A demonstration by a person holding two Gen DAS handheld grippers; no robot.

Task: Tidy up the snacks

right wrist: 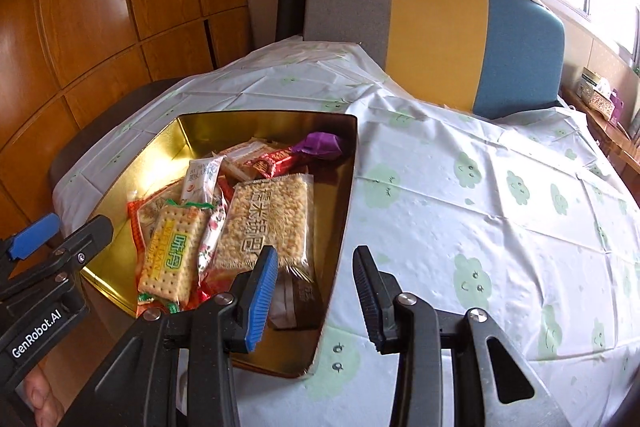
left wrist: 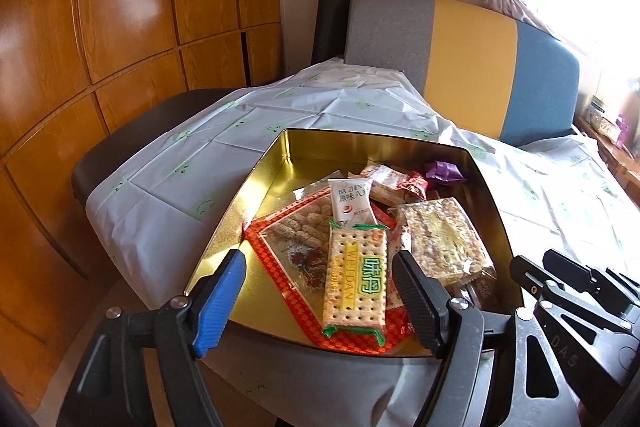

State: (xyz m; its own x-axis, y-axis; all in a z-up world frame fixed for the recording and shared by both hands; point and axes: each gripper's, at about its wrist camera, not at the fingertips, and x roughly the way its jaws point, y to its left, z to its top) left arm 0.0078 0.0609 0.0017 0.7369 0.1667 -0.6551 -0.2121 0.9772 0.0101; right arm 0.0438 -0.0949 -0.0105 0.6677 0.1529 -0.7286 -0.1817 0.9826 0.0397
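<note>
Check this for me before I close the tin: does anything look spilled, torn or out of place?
Nothing looks spilled or torn. The snacks lie loosely overlapped inside the gold tin, the cracker pack on top of the red-edged bag. None sits on the tablecloth.

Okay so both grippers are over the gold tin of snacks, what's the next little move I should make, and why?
Probably draw both grippers back from the gold tin. All the snacks in view, including the cracker pack and the rice-crisp pack, already lie inside it. The left gripper and right gripper are open and hold nothing, and no snack shows on the tablecloth.
</note>
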